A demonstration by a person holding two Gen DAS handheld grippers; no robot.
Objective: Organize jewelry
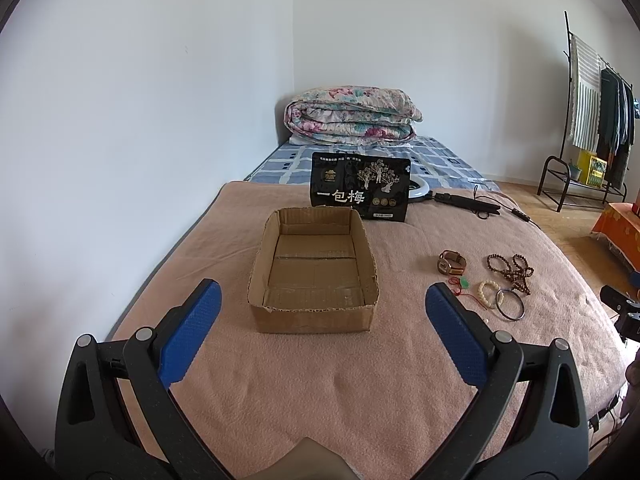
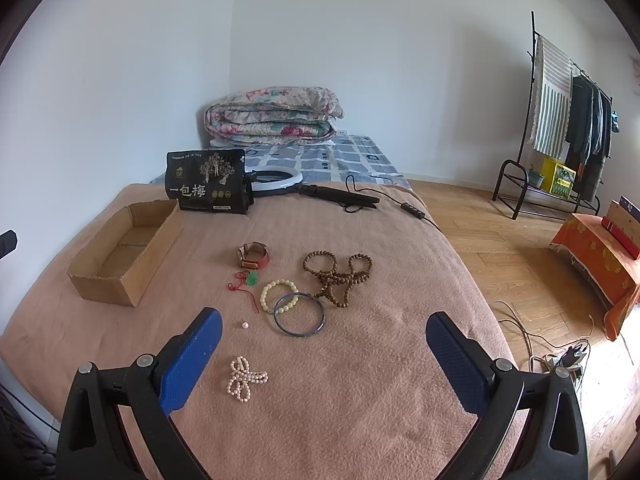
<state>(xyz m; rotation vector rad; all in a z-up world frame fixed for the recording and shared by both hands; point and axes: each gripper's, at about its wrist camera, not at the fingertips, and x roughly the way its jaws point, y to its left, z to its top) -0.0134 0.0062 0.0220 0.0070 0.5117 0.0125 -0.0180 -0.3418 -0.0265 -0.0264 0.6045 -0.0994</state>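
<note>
Jewelry loose on bed, frame centre; cardboard box [image 2: 124,256] empty at left. Right gripper [image 2: 323,354] fingers wide, left gripper [image 1: 323,326] likewise. Advise: lower over pearl strand [image 2: 244,378], close gently.

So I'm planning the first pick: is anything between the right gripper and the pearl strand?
Nothing visible. The pearl strand lies on bare blanket just ahead of the open right gripper; the other jewelry sits farther away.
</note>
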